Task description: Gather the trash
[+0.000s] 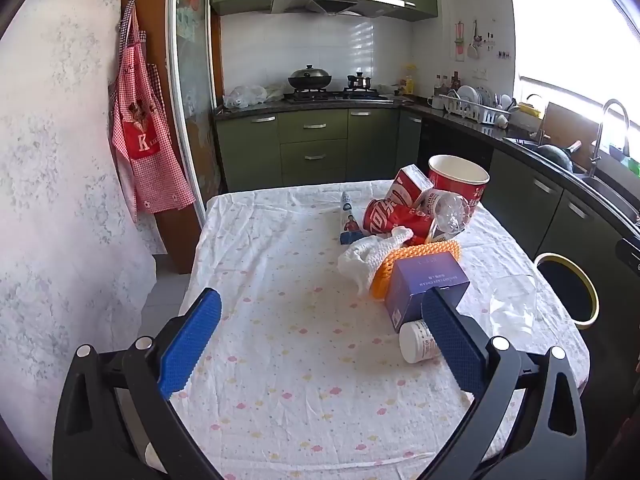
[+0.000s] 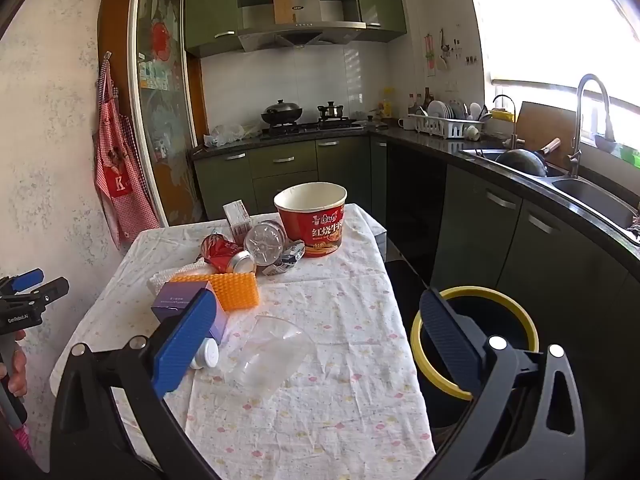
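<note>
Trash lies on a table under a white dotted cloth [image 1: 280,360]. In the left wrist view I see a purple box [image 1: 426,284], a white jar [image 1: 416,344], an orange sponge [image 1: 420,256], a white rag [image 1: 368,254], a crushed red can [image 1: 390,218], a red noodle cup [image 1: 458,178] and a clear plastic cup [image 1: 514,304]. My left gripper [image 1: 322,298] hovers open over bare cloth, left of the box. My right gripper [image 2: 320,300] is open above the clear cup [image 2: 268,352], with nothing between its fingers. A yellow-rimmed bin [image 2: 480,290] stands right of the table.
A clear bottle [image 2: 266,242], a small carton [image 2: 238,216] and a tube [image 1: 347,216] also lie among the pile. Green cabinets, a stove and a sink counter [image 2: 560,184] run behind and to the right. A red apron [image 1: 140,132] hangs on the left wall.
</note>
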A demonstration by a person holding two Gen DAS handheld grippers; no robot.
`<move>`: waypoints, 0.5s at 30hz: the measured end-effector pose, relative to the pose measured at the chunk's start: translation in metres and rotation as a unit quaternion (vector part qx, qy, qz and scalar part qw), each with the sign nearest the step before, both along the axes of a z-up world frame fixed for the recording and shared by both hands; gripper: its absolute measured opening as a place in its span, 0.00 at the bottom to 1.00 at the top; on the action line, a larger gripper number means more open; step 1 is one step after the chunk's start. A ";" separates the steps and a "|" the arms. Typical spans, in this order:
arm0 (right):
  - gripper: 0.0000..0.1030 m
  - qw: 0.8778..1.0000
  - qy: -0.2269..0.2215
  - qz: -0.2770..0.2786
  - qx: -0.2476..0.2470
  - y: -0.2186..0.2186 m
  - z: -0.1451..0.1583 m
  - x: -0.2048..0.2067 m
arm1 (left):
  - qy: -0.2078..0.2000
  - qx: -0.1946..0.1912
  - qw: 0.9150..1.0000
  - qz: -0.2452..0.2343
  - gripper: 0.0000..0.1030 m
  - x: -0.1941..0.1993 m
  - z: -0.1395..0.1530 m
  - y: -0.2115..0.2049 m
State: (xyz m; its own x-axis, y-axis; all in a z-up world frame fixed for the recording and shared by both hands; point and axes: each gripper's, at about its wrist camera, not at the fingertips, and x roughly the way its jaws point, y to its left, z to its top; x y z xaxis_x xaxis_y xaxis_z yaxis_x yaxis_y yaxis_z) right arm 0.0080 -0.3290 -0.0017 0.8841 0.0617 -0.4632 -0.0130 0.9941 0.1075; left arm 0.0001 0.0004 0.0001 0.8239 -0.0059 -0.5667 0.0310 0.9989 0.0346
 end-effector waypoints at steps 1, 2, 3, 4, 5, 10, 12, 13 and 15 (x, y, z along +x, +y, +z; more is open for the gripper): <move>0.94 1.000 -0.001 0.000 -0.001 0.000 0.000 0.000 | 0.000 -0.004 1.000 0.000 0.96 0.000 0.000 0.000; 0.94 1.000 -0.001 0.000 0.000 0.000 -0.001 0.000 | 0.001 -0.003 1.000 0.001 0.96 0.001 0.000 0.000; 0.94 1.000 -0.001 -0.001 0.000 0.000 -0.001 0.001 | 0.002 -0.002 1.000 0.001 0.96 0.001 0.000 0.000; 0.94 1.000 -0.002 0.000 0.000 0.000 -0.001 0.001 | 0.002 -0.002 1.000 0.000 0.96 0.002 0.000 0.000; 0.94 1.000 -0.001 0.001 0.001 0.000 -0.002 0.001 | 0.003 -0.002 1.000 0.000 0.96 0.002 0.000 0.000; 0.94 1.000 0.003 0.001 -0.001 0.001 -0.003 0.003 | 0.001 -0.004 1.000 0.000 0.96 0.001 0.000 0.005; 0.94 1.000 0.003 0.001 0.001 0.000 -0.002 0.003 | 0.002 -0.004 1.000 0.000 0.96 0.002 0.003 0.005; 0.94 1.000 0.003 0.000 0.001 0.000 -0.003 0.003 | 0.002 -0.002 1.000 0.001 0.96 0.004 0.002 0.000; 0.94 1.000 0.003 -0.001 0.002 -0.001 -0.006 0.003 | 0.000 0.001 1.000 0.000 0.96 0.003 -0.002 -0.001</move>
